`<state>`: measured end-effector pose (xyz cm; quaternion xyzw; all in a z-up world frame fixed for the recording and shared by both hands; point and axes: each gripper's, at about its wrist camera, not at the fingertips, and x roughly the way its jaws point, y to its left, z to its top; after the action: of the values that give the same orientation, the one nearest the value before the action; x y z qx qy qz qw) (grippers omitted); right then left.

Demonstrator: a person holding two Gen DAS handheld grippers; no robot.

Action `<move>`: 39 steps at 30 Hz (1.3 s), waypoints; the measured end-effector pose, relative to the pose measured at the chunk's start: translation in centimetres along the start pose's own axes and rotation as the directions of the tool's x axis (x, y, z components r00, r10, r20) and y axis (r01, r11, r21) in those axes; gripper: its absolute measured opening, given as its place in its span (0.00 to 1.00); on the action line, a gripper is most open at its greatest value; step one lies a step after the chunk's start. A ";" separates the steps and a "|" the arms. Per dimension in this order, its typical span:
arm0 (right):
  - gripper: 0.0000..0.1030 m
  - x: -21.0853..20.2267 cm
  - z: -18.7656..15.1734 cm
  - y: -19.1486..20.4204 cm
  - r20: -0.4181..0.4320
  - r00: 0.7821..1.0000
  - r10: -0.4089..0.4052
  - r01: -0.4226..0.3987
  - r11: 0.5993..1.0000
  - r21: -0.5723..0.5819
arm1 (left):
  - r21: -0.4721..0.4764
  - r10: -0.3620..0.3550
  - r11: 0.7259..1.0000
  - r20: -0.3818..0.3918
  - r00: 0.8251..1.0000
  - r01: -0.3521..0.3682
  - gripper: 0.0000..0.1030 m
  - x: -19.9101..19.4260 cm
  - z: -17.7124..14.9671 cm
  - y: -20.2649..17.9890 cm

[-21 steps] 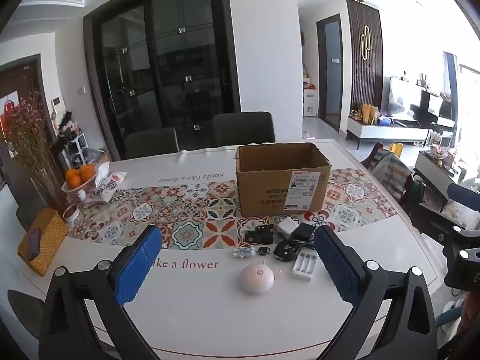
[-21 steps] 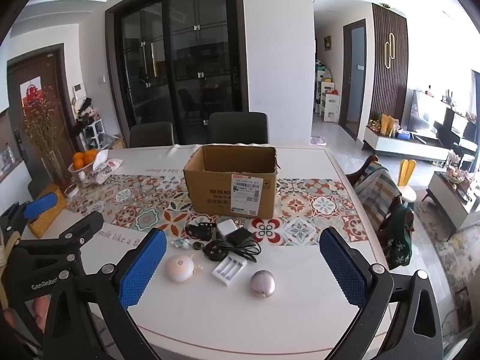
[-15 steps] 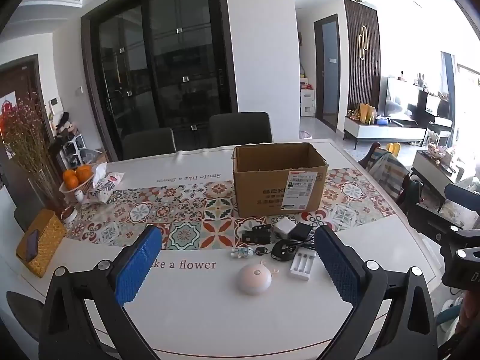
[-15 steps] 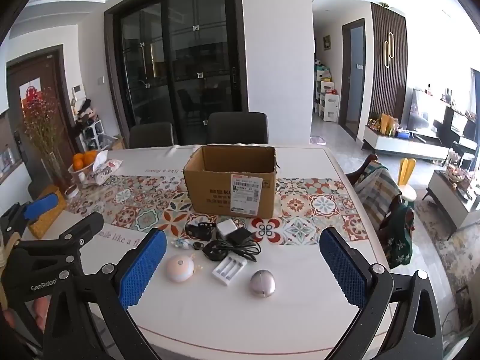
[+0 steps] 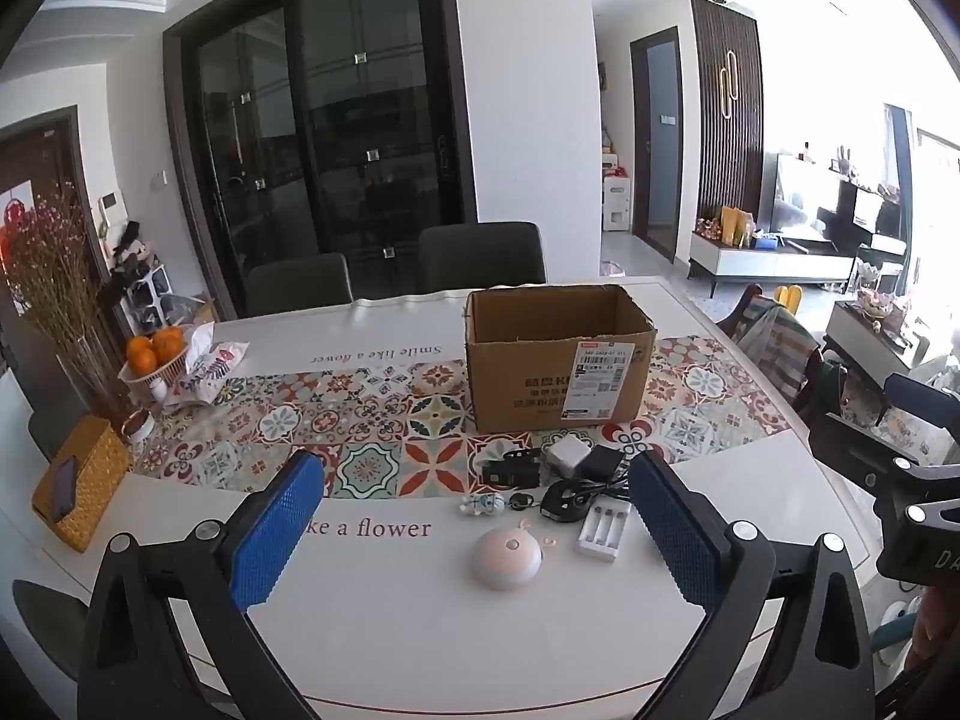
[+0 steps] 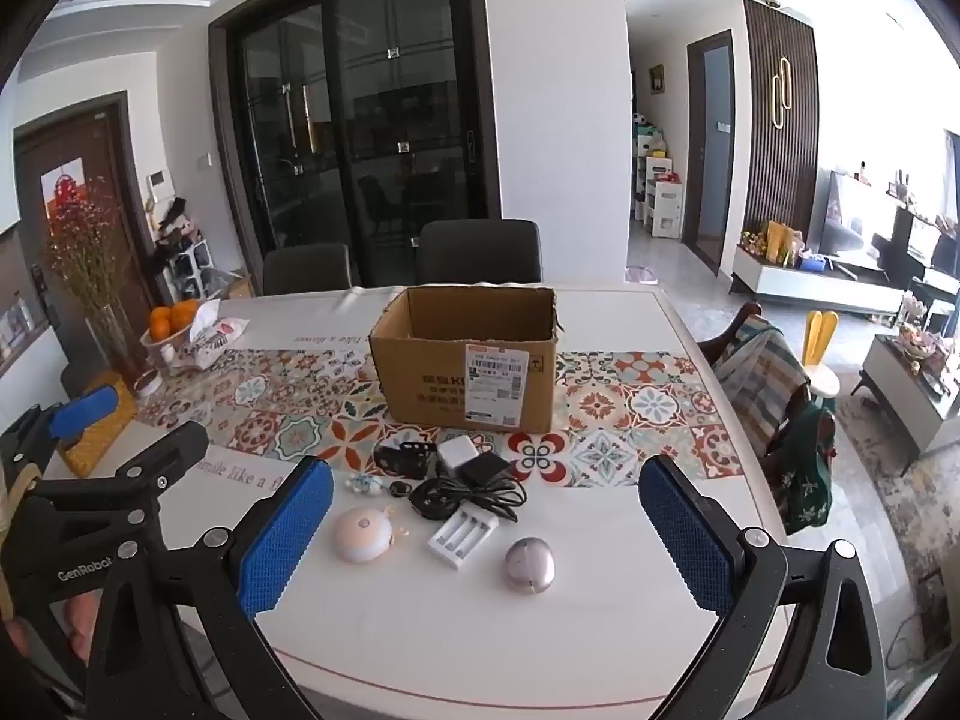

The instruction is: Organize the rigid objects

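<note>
An open cardboard box (image 5: 558, 354) (image 6: 468, 360) stands on the patterned runner. In front of it lie small items: a pink round lamp (image 5: 507, 557) (image 6: 362, 534), a white battery charger (image 5: 603, 534) (image 6: 462, 537), a silver round gadget (image 6: 529, 564), a black cable bundle (image 6: 468, 495), a white adapter (image 6: 457, 451), a black adapter (image 6: 487, 469), a black clip-like item (image 6: 403, 457) and a small figurine (image 6: 363, 483). My left gripper (image 5: 474, 534) and my right gripper (image 6: 486, 543) are both open and empty, held above the table's near edge.
At the table's left stand a bowl of oranges (image 5: 153, 351), a snack bag (image 5: 207, 363), a vase of dried flowers (image 5: 78, 360) and a woven yellow box with a phone (image 5: 81, 489). Two dark chairs (image 5: 480, 255) stand behind the white table (image 5: 420, 618).
Both views have shifted only slightly. The objects on the table have not moved and both grippers stay open.
</note>
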<state>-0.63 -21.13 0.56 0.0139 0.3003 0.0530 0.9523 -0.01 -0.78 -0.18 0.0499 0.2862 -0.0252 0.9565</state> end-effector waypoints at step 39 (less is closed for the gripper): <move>0.99 1.1 0.2 0.3 -0.011 1.000 0.010 -0.010 1.000 0.001 | -0.008 -0.003 1.000 0.000 1.000 0.003 1.00 0.4 1.0 0.5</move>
<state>0.36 -20.75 0.06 0.0153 0.3053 0.0578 0.9504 0.90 -0.45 0.51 0.0457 0.2865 -0.0256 0.9567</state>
